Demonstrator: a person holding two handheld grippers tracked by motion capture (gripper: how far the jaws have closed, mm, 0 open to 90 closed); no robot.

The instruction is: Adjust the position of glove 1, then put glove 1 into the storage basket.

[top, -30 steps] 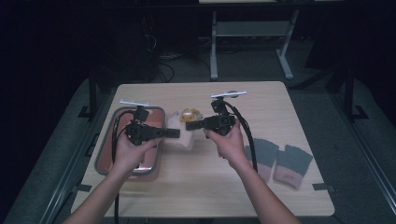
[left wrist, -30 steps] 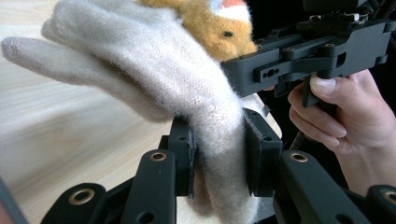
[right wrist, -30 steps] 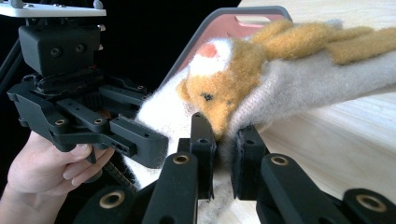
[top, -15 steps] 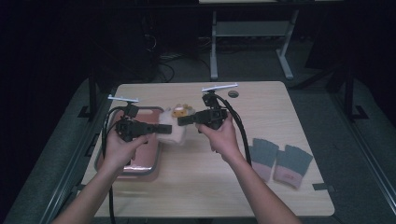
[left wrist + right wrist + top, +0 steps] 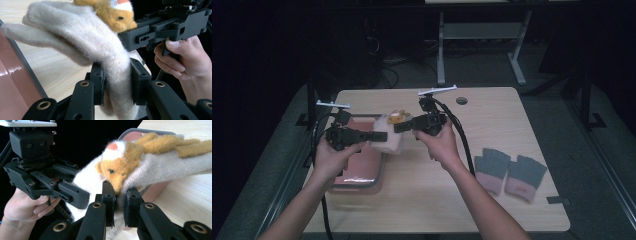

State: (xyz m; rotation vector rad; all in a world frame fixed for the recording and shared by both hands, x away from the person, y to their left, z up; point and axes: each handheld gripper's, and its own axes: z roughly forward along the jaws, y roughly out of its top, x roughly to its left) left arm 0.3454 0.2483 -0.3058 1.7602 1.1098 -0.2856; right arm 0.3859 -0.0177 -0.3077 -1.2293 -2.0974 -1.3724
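You have the cream woolly glove lifted off the table, left of centre in the high view, strung between your two grippers above the right edge of the pink tray. Your left gripper has its jaws drawn in tight on the glove's cuff end, the wool bunched between the pads in the lower middle of the left gripper view, with the glove's fingers spreading toward the upper left. Your right gripper is nearly closed too, pinching a fold of the same glove just under the orange animal face sewn on it, in the centre of the right gripper view. The two grippers sit just beside each other, nose to nose, across the glove. At the lower right of the high view a grey pair of gloves with pink cuffs lies flat on the wooden table, well apart from your hands.
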